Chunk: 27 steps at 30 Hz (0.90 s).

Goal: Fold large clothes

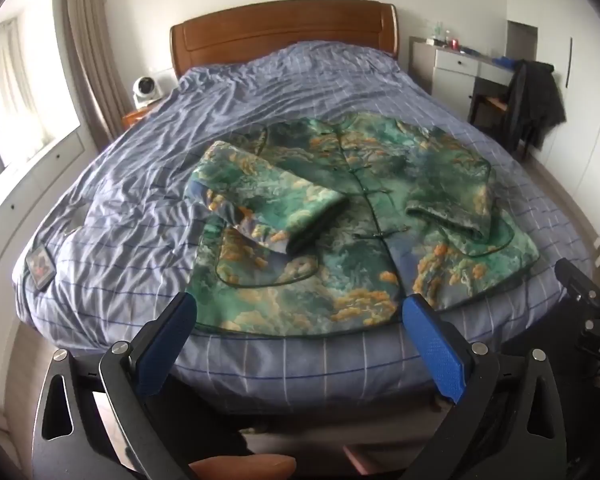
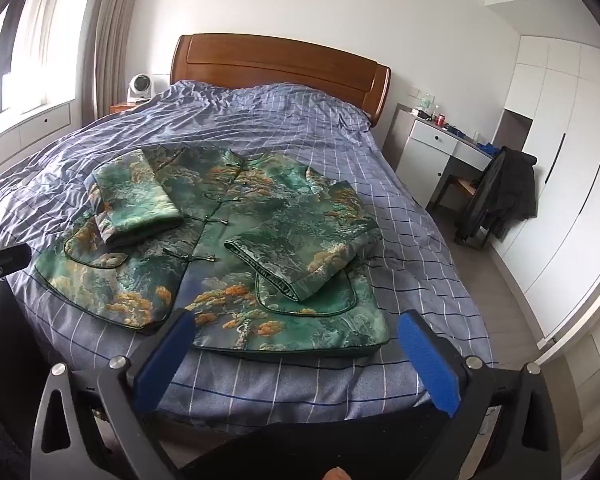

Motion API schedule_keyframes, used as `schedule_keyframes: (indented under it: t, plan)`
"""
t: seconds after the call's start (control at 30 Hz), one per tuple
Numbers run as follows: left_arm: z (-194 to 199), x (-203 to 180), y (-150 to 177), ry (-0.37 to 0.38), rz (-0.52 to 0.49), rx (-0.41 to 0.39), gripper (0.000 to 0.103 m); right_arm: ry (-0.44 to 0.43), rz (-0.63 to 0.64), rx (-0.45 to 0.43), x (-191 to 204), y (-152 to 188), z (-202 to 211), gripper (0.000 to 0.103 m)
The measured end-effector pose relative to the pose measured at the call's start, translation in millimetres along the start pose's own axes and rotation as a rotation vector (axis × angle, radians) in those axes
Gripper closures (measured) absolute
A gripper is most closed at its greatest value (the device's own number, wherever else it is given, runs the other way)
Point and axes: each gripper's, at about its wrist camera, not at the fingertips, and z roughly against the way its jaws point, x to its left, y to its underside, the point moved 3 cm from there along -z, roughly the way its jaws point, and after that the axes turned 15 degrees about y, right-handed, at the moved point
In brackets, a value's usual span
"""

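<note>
A green jacket (image 1: pixel 352 216) with orange and blue landscape print lies front-up on the bed, buttoned, with both sleeves folded across its chest. It also shows in the right wrist view (image 2: pixel 228 248). My left gripper (image 1: pixel 298 312) is open and empty, held just above the bed's foot edge in front of the jacket's hem. My right gripper (image 2: pixel 296 330) is open and empty, also short of the hem, toward the jacket's right half. Part of the right gripper shows at the right edge of the left wrist view (image 1: pixel 584 292).
The bed (image 1: pixel 148 184) has a wrinkled blue checked cover and a wooden headboard (image 1: pixel 284 32). A small flat dark object (image 1: pixel 40 266) lies near the bed's left edge. A white desk (image 2: pixel 436 140) and a chair draped with dark clothes (image 2: pixel 500 196) stand to the right.
</note>
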Motion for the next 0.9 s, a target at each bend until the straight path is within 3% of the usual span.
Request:
schedule_keyframes:
  t: [0.33,0.47,0.6,0.9]
  plan:
    - [-6,-9,1,0.008,-0.008,0.010,0.000,-0.023,0.002,0.016,7,1,6,0.000]
    - [0,-8,2,-0.014,-0.034,-0.022,0.000,-0.024,0.003,0.014,7,0,7,0.000]
    - [-1,-5,1,0.022,-0.013,-0.015,0.000,-0.030,-0.001,0.012,4,0,4,0.000]
    - [-1,-6,2,-0.005,-0.021,-0.003,0.000,-0.015,-0.032,0.002,-3,-3,7,0.000]
